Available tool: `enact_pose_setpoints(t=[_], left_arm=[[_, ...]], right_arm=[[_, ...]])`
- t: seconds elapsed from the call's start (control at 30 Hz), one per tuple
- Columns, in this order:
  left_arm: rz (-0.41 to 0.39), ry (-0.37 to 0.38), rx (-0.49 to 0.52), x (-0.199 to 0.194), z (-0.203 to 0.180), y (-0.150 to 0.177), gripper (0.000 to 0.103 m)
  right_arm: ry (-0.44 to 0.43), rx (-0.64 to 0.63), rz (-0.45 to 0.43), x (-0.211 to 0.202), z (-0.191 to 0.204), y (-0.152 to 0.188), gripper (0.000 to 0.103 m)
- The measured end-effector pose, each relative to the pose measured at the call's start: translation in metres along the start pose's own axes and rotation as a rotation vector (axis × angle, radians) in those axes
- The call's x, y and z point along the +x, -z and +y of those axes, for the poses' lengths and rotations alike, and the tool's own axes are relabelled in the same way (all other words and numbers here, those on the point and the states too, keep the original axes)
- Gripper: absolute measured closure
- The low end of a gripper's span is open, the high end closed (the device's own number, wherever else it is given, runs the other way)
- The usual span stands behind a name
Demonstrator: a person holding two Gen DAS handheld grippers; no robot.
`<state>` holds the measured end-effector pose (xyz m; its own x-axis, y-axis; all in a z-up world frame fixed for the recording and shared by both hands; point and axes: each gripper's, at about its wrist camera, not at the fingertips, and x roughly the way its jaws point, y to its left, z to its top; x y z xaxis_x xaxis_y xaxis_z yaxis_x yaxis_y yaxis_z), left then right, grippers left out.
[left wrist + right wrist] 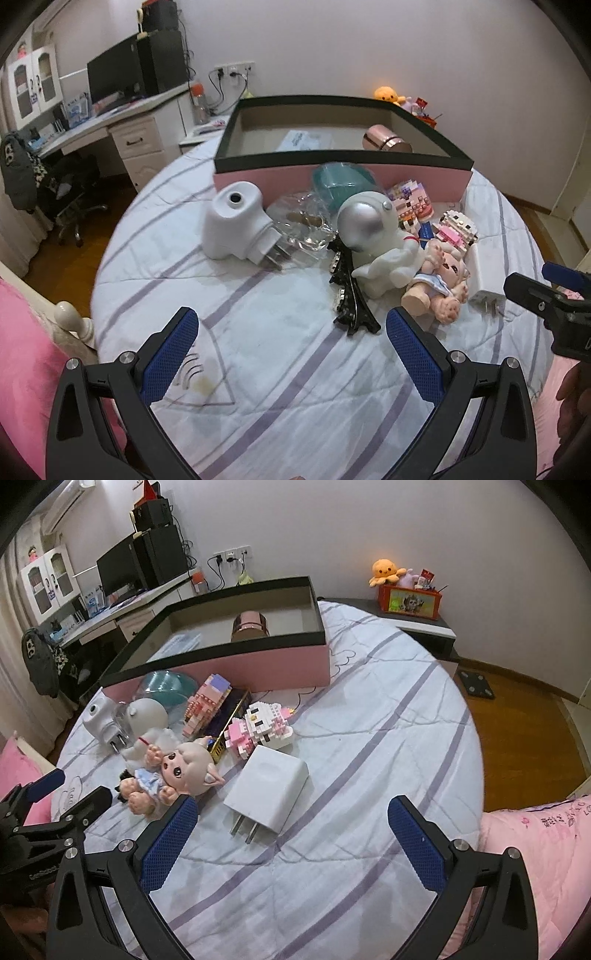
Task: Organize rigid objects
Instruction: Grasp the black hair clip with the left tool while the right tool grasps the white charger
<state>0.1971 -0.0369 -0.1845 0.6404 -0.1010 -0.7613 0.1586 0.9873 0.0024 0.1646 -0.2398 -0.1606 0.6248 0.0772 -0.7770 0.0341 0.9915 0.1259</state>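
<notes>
both the left gripper (291, 328) and right gripper (291, 816) hang released and empty near the toy pile in front of the pink box (280, 664), so grabbing the doll (177, 771) could knock the crowded astronaut figure (373, 240).

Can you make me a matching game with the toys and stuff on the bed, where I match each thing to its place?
Things:
1. rose-gold cup
2. white charger
3. doll
4. orange octopus plush

Places:
A. nearest the right gripper, prongs toward it
B. inside the pink box
C. on the red bin by the wall
D. lying against the astronaut figure

Pairs: 1-B, 2-A, 3-D, 4-C
</notes>
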Motion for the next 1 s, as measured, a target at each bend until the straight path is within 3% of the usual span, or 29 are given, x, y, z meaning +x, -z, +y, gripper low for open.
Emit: enact_pose_setpoints(t=[0.13, 0.3, 0.37, 0.5, 0.6, 0.63, 0.67, 0.8, 0.93, 1.0], left_arm=[[0.023, -0.010, 0.003, 0.016, -0.004, -0.005, 0.001], [0.066, -0.007, 0.010, 0.037, -0.006, -0.005, 0.011], [0.062, 0.002, 0.029, 0.039, -0.012, -0.006, 0.027], [0.055, 0.030, 0.046, 0.040, -0.018, -0.011, 0.038], [0.047, 0.055, 0.033, 0.041, -0.015, -0.012, 0.048], [0.042, 0.062, 0.031, 0.040, -0.014, -0.013, 0.064], [0.042, 0.072, 0.027, 0.039, -0.012, -0.014, 0.077], [0.048, 0.098, 0.019, 0.034, -0.004, -0.010, 0.078], [0.031, 0.071, 0.033, 0.037, -0.010, -0.013, 0.069], [0.026, 0.070, 0.043, 0.041, -0.012, -0.016, 0.074]], right_arm=[[-0.001, -0.002, 0.017, 0.011, 0.000, -0.001, 0.000], [-0.012, -0.008, 0.040, 0.024, 0.003, -0.003, 0.007], [-0.013, -0.009, 0.047, 0.028, 0.004, -0.002, 0.013], [0.001, -0.013, 0.049, 0.036, 0.007, -0.001, 0.020], [-0.003, -0.030, 0.033, 0.035, 0.012, 0.000, 0.035], [-0.005, -0.038, 0.030, 0.034, 0.014, 0.001, 0.046], [0.002, -0.040, 0.028, 0.033, 0.015, 0.001, 0.050], [-0.010, -0.026, 0.027, 0.027, 0.011, 0.003, 0.055], [0.012, -0.036, 0.028, 0.033, 0.014, 0.001, 0.055], [0.028, -0.056, 0.021, 0.038, 0.017, -0.001, 0.055]])
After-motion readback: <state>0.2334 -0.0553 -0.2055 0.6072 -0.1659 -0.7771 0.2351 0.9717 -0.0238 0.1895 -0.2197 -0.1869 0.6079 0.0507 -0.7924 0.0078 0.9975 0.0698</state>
